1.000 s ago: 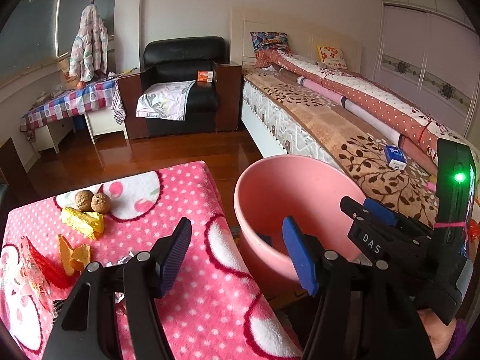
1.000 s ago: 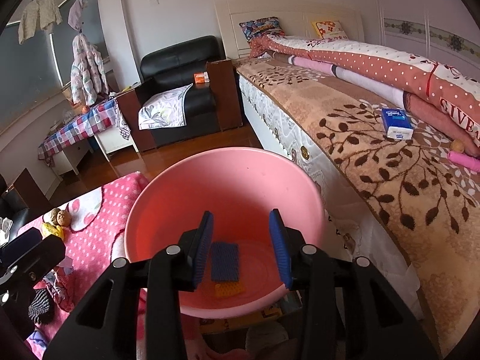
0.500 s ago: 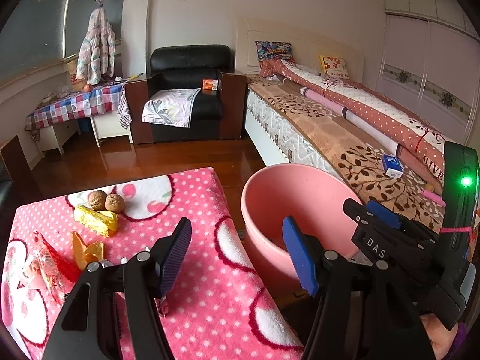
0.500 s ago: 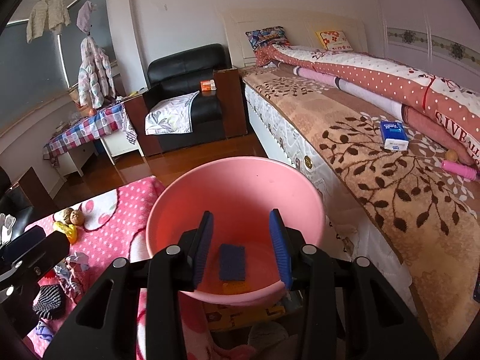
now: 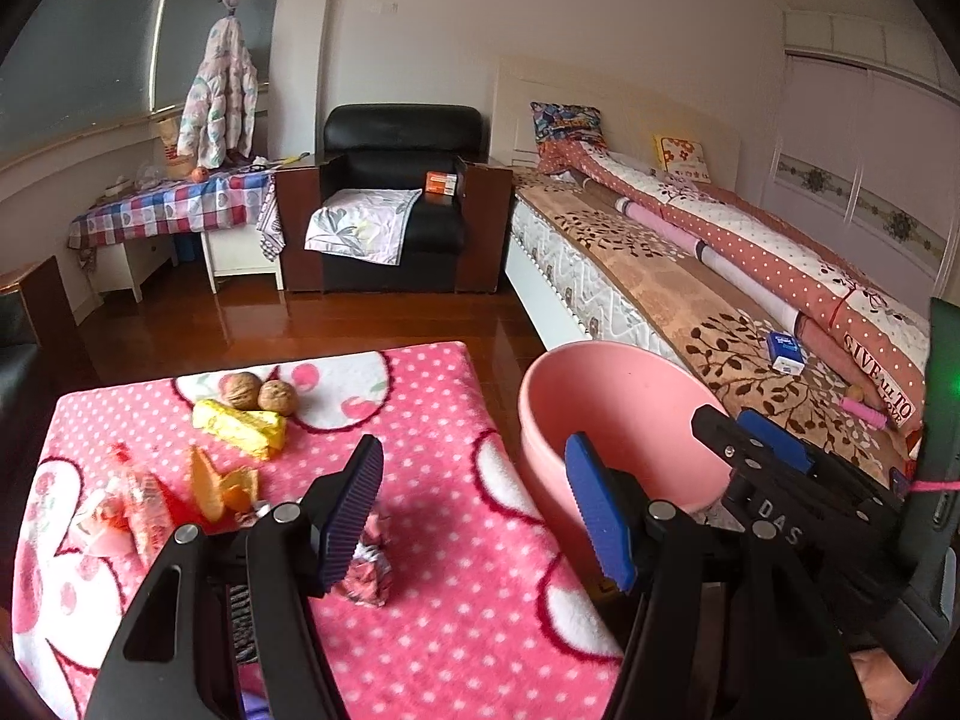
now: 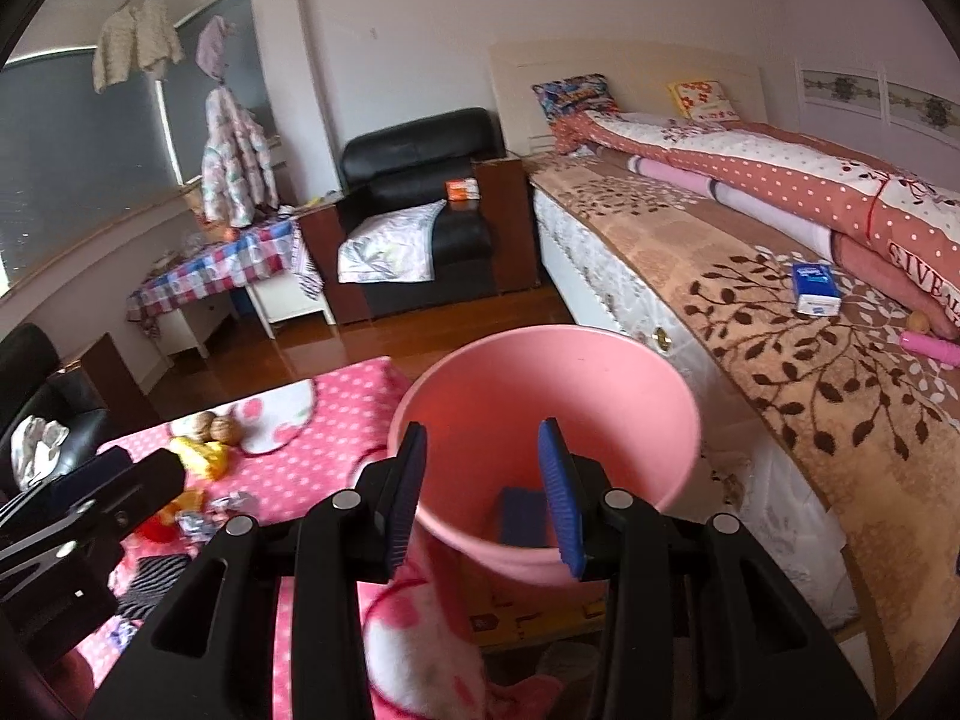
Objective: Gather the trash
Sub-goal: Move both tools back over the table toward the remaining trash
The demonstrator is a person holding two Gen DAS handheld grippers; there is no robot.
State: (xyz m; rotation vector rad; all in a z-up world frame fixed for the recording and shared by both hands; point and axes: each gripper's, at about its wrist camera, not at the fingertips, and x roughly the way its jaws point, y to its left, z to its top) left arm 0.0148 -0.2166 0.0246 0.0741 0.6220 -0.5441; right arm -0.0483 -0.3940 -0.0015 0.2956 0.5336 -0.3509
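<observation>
both empty and wide apart: left hand-held gripper (image 5: 474, 507) above pink blanket (image 5: 432, 420), right hand-held gripper (image 6: 483, 495) over pink bucket (image 6: 600, 384)

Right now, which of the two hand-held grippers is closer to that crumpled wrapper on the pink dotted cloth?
Left. The left hand-held gripper hovers open right over the crumpled wrapper, one pad beside it. The right hand-held gripper is off to the side, open above the pink bin.

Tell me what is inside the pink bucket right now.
In the right wrist view the pink bucket holds a dark blue flat object at its bottom. The right gripper fingers and the near rim cover the rest of the floor, so anything else there is hidden.
</observation>
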